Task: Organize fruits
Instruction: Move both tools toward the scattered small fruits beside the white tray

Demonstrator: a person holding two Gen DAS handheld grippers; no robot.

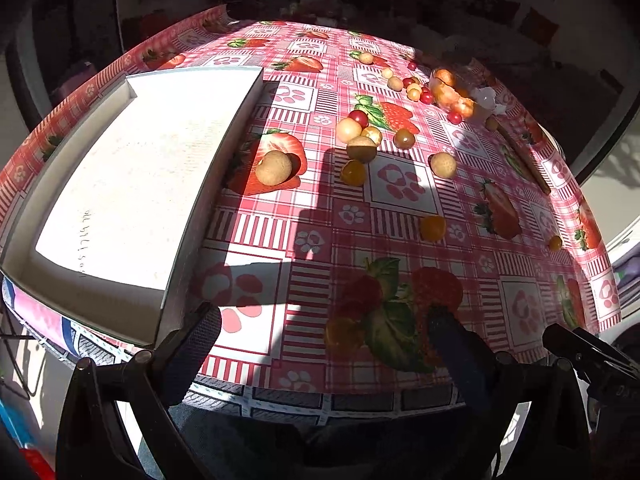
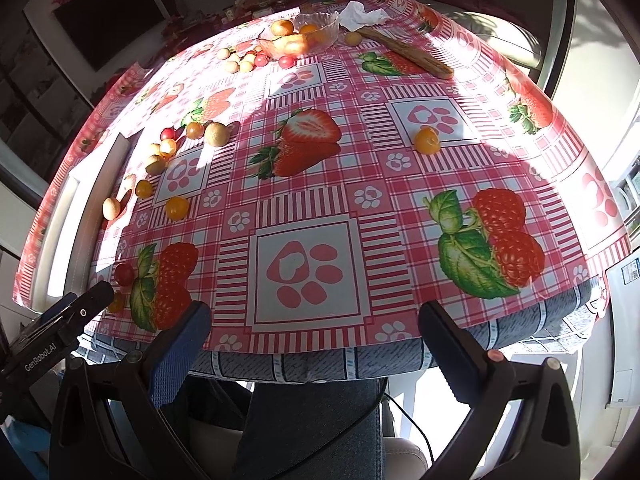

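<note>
Small round fruits lie scattered on a red strawberry-print tablecloth: a tan longan beside the tray, a cluster of tan, yellow and red ones at the middle, an orange one further right. A shallow white tray sits at the left with nothing in it. My left gripper hovers open over the table's near edge. My right gripper is open too, at the near edge, holding nothing. An orange fruit lies alone in the right wrist view; a red cherry lies near the left finger.
A glass bowl with orange fruits stands at the far edge, with crumpled white paper and a wooden stick beside it. More small fruits lie next to the bowl. A person's jeans-clad legs show below the table edge.
</note>
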